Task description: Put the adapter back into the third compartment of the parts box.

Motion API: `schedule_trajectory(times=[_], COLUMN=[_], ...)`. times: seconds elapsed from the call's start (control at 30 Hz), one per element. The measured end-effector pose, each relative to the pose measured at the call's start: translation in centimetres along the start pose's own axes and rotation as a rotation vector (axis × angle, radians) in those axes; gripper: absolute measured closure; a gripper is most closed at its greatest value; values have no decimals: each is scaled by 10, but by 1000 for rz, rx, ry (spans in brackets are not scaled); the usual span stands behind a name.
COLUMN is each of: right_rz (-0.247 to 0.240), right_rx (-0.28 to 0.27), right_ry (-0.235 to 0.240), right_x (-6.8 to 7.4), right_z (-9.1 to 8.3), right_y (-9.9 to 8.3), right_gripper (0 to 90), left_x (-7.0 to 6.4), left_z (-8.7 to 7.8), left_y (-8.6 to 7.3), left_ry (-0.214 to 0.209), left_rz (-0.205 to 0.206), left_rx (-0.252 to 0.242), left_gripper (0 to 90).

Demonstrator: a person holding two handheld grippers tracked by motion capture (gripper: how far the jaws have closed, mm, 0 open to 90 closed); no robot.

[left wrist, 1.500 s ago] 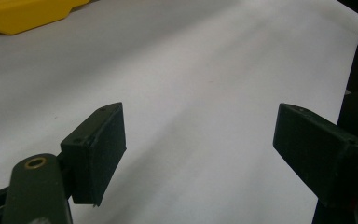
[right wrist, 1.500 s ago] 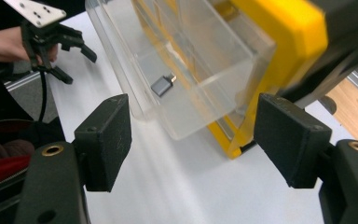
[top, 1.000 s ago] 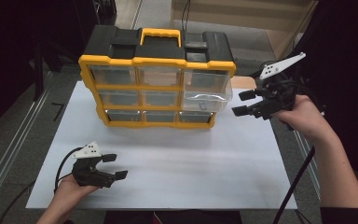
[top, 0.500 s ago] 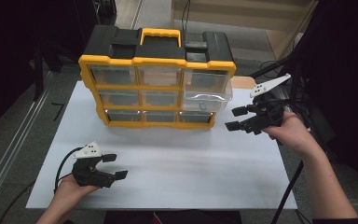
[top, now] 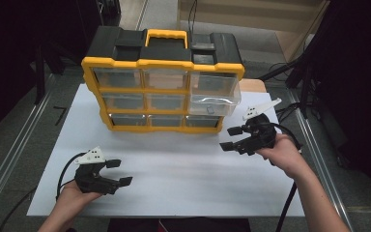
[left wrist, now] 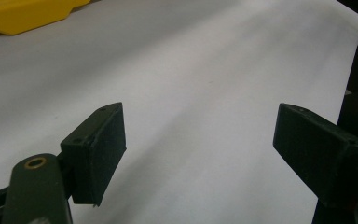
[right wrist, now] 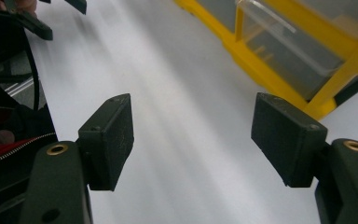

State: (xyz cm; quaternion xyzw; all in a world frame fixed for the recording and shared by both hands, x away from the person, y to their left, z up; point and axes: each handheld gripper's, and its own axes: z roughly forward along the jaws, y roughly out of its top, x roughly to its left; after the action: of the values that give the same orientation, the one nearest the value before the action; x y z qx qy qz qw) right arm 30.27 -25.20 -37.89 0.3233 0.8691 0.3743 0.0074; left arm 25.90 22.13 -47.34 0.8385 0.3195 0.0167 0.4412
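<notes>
Drawer (top: 215,103) juts from organizer (top: 162,92); right gripper (top: 233,138) beside it, left gripper (top: 118,172) well off, both fingers wide, empty — may knock it.

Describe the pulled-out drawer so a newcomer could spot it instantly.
Start at the yellow-framed organizer standing at the far end of the white sheet. Its front holds a three-by-three grid of clear drawers. The middle drawer of the right column is the one: it alone juts out toward the person, while its neighbours sit flush.

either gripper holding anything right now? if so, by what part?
Nothing is held. The left gripper and the right gripper both have open jaws with only bare white sheet between them; the right one sits near the organizer's pulled-out drawer.
</notes>
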Motion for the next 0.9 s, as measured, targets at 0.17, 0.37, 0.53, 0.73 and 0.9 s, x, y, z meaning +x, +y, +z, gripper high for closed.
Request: schedule_trajectory(times=[0.17,0.37,0.53,0.73,0.9], right_rz=[23,44,62,78,104], right_rx=[14,18,10,13,0], right_ry=[11,6,12,-16,-16], right_x=[2,5,9,13,14], right_z=[12,29,42,53,59], right_y=[-7,-21,-34,-49,-64], right_gripper=[286,286,285,285,284], left_x=[0,0,0,-1,-1], left_z=[0,0,0,-1,0], left_y=[0,0,0,0,0], left_ry=[-3,-1,0,2,1], left_rz=[-1,-1,0,0,1], left_rx=[2,2,1,3,1], left_gripper=[182,181,181,181,181])
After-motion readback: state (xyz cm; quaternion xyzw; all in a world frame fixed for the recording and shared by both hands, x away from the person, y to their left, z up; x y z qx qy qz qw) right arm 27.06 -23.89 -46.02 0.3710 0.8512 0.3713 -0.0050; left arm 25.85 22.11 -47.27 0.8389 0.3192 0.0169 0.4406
